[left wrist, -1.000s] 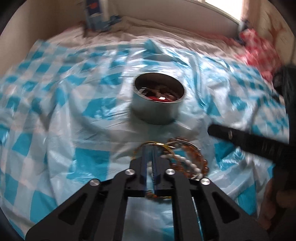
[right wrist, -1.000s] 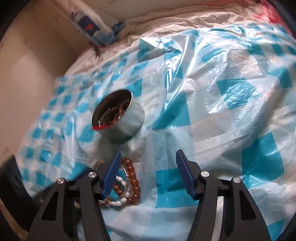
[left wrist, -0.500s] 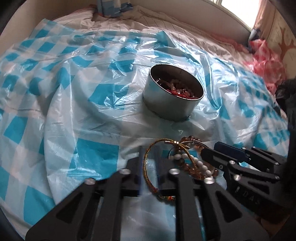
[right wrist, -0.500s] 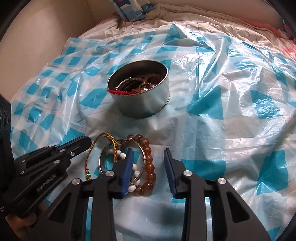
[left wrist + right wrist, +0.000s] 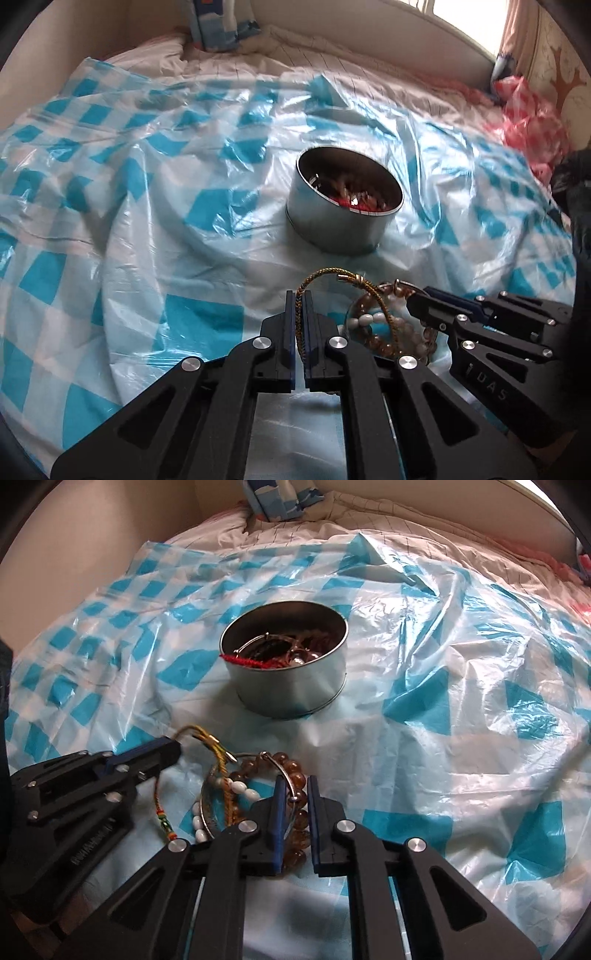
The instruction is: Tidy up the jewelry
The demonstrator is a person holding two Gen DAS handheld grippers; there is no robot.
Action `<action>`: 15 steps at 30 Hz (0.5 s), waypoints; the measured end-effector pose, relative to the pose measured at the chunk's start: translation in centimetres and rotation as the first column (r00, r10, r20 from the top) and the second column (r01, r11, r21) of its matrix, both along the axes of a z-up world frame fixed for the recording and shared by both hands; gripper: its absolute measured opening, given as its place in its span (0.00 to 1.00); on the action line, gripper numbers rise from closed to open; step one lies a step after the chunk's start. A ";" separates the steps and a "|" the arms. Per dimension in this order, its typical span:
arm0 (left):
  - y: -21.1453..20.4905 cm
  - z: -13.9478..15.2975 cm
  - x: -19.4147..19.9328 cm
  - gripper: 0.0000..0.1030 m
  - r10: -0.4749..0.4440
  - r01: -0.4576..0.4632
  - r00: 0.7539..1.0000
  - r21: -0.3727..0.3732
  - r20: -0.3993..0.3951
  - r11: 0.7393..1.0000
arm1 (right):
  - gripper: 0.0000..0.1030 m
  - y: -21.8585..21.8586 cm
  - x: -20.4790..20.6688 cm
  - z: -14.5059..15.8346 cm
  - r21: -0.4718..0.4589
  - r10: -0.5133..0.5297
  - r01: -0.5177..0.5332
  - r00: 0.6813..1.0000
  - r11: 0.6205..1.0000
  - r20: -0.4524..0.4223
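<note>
Left wrist view: the left gripper point(image 5: 300, 299) has its jaws pinched nearly together on a braided gold cord bracelet point(image 5: 332, 275), whose loop arches up out of the pads and trails toward the heap of jewelry beside it, probably so that this one strand can be drawn free of the tangle. Right wrist view: the right gripper point(image 5: 294, 786) has just been closing, and its blue pads point(image 5: 277, 812) now stand narrow around the amber bead bracelet point(image 5: 295, 771) and the thin silver wire bangle point(image 5: 282, 771) crossing it; whether the pads already press on the beads cannot be told with certainty. A white bead bracelet point(image 5: 236, 786) lies in the same heap, between the two grippers. All these pieces sit just in front of the round metal tin point(image 5: 288, 672), on the near side, and apart from its wall. The tin already holds a red cord and dark beads, which suggests it is the collecting container. Tin and heap rest on a crinkled blue-and-white checked plastic sheet point(image 5: 461, 709) spread over bedding.
</note>
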State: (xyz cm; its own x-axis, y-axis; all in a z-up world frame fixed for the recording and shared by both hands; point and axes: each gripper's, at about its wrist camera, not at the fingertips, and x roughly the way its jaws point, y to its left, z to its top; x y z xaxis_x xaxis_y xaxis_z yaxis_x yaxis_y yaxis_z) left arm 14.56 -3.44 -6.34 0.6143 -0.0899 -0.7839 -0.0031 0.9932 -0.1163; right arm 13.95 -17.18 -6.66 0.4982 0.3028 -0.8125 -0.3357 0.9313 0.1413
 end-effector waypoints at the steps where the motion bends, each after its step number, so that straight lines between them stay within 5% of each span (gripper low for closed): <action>1: 0.1 0.1 0.0 0.03 0.003 -0.003 1.000 -0.002 0.003 1.000 | 0.12 0.0 0.0 0.1 0.001 -0.002 0.002 1.000 1.000 0.003; 11: 0.2 -0.2 0.2 0.03 0.007 -0.007 1.000 -0.002 -0.010 1.000 | 0.12 -1.3 0.3 0.0 0.040 -0.055 0.056 0.998 0.998 -0.028; 15: 0.2 -0.4 0.3 0.03 0.006 -0.006 1.000 -0.001 -0.016 1.000 | 0.31 -1.3 0.5 -0.1 0.034 -0.058 0.059 0.998 0.998 -0.027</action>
State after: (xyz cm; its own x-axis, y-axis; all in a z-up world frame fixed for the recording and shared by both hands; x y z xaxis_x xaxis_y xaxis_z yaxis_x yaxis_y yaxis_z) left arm 14.82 -3.25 -6.70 0.6021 -0.0872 -0.7937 -0.0110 0.9930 -0.1174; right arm 14.43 -18.44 -6.78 0.4945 0.3016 -0.8152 -0.2762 0.9438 0.1816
